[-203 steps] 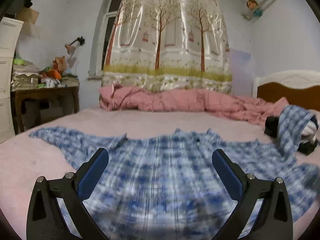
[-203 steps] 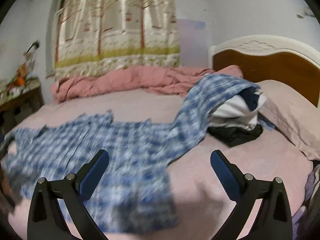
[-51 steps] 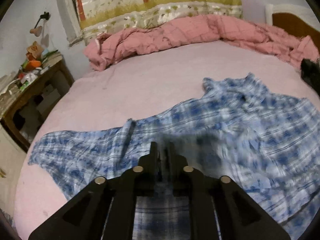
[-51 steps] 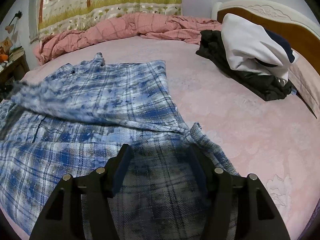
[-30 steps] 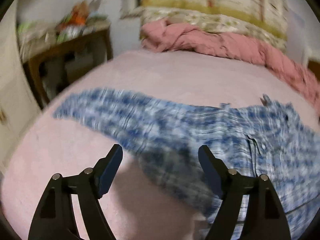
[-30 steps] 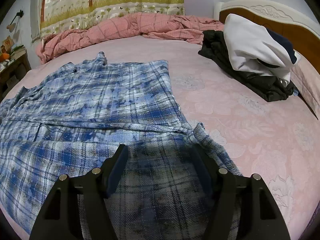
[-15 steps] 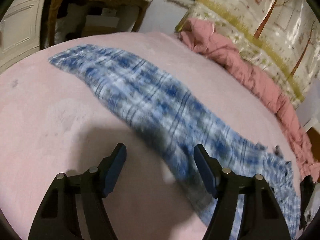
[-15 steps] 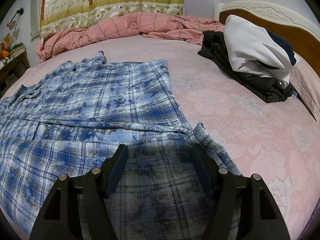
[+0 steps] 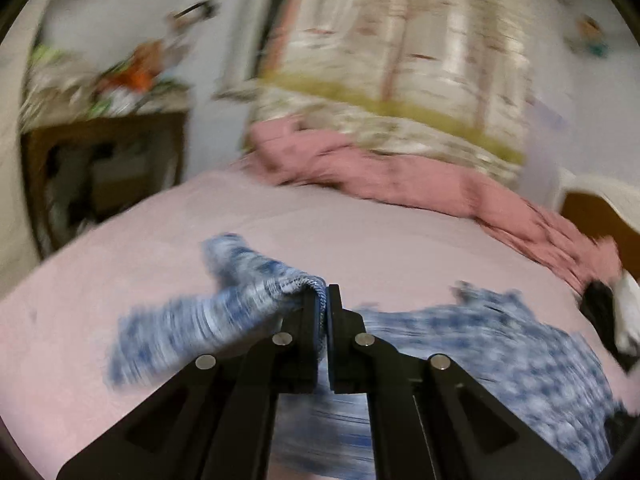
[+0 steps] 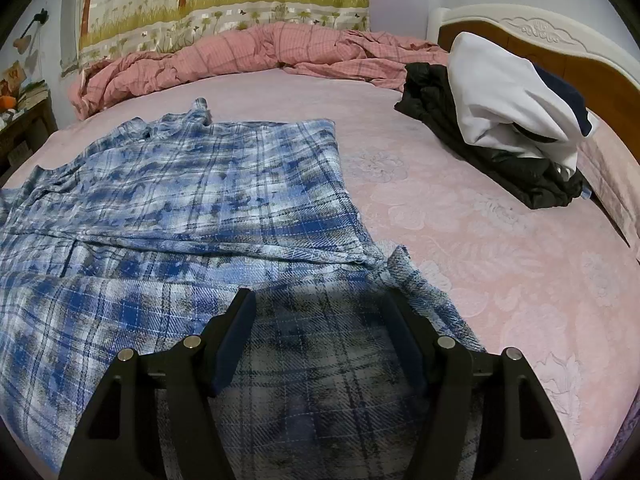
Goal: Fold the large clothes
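Your left tongs (image 9: pixel 325 300) are pressed together on the sleeve (image 9: pixel 224 312) of the blue plaid shirt (image 10: pixel 172 216), which hangs lifted off the pink bed (image 10: pixel 500 240), so I think you want to carry it across the body of the shirt for the next fold. Your right tongs (image 10: pixel 320 340) stay spread and low over the lower part of the shirt with nothing pinched between them, probably to keep the cloth flat while the sleeve travels. The shirt itself lies spread on the bed, well apart from the pile of dark and white clothes (image 10: pixel 508 120) near the headboard (image 10: pixel 568 48).
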